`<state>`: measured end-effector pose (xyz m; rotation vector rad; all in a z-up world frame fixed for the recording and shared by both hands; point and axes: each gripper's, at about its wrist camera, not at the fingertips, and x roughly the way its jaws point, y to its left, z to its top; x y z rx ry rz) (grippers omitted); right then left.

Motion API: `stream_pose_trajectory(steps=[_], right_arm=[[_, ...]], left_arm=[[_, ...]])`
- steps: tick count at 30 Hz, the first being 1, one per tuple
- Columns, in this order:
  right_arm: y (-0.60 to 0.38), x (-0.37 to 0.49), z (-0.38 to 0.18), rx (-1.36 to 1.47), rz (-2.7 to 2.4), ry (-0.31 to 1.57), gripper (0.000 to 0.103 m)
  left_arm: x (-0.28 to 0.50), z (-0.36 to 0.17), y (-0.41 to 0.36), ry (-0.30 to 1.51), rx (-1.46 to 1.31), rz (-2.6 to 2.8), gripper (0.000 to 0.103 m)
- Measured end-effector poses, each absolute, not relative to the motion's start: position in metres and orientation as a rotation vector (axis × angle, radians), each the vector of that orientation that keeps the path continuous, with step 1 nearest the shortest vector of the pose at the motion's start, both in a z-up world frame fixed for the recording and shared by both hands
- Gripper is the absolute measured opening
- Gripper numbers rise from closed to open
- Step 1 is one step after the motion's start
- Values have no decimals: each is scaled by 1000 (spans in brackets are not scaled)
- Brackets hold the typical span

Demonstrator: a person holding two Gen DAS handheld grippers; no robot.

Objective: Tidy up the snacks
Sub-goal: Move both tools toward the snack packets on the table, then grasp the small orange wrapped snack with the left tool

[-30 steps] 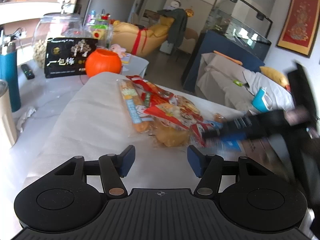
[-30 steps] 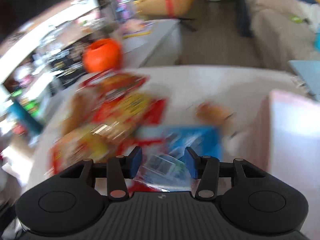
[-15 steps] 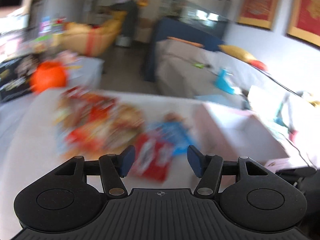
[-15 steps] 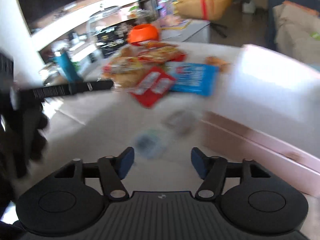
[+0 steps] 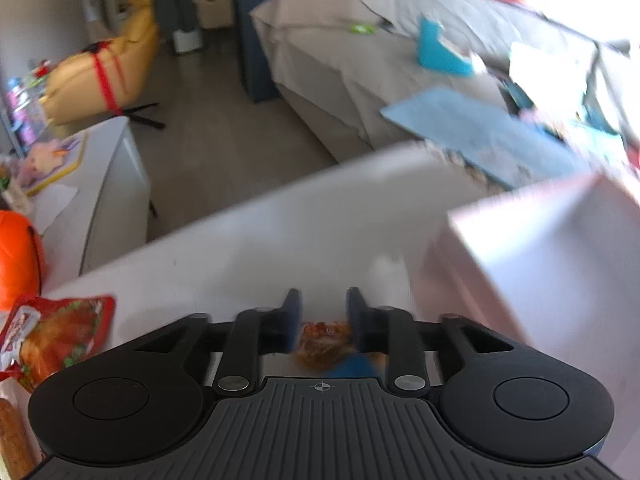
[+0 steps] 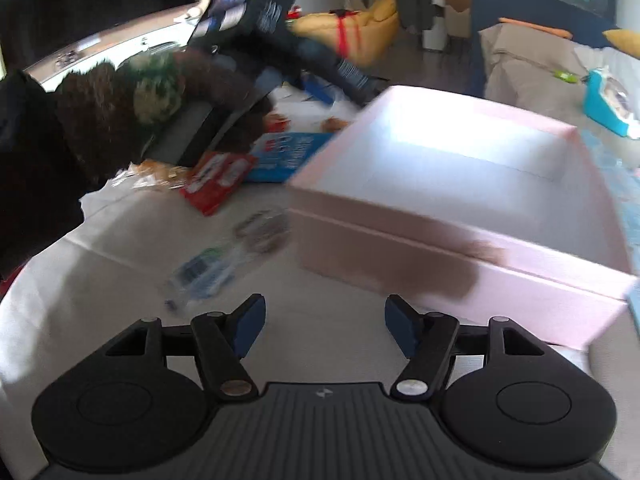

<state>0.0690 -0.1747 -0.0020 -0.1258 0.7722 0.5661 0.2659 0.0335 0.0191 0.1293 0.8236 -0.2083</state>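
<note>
My left gripper (image 5: pixel 320 312) has narrowed around a small orange-brown snack packet (image 5: pixel 322 344) on the white table; whether the pads touch it is unclear. A pink box (image 5: pixel 540 264) stands just right of it. In the right wrist view my right gripper (image 6: pixel 325 322) is open and empty above the table, in front of the same pink open box (image 6: pixel 460 208). A red packet (image 6: pixel 218 178), a blue packet (image 6: pixel 282 152) and a small clear wrapper (image 6: pixel 208 270) lie left of the box. The left gripper and a gloved hand (image 6: pixel 132 108) hover over the snack pile.
An orange pumpkin bowl (image 5: pixel 16 260) and a red snack bag (image 5: pixel 56 336) sit at the far left. The table's far edge (image 5: pixel 280 196) drops to the floor. A grey sofa (image 5: pixel 400 52) with clutter stands beyond.
My left gripper moved right and down to the small packet by the pink box and narrowed. My right gripper pulled back from the snack pile and opened wider.
</note>
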Motion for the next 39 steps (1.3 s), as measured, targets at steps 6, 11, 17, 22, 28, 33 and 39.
stream_pose_trajectory(steps=[6,11,17,22,28,33,39], right_arm=[[-180,100,-8,-156,554,767,67],[-162,142,-11,-152,580,773,67],[-137,152,-8,-130,604,801,68],[-108,116,-6,-163,698,805,73],[-72,68,-14,-326,716,725,80],[-76,60,-15,-356,697,673,86],[-88,75,-15,-286,651,727,86]], left_arm=[[205,17,55,858,105,-267,27],[151,20,68,852,76,-254,28],[104,21,93,856,-19,-255,29],[71,34,113,781,-98,-159,30],[24,62,138,723,-197,-57,31],[-4,57,150,779,-213,39,31],[-37,53,170,756,-304,118,31]])
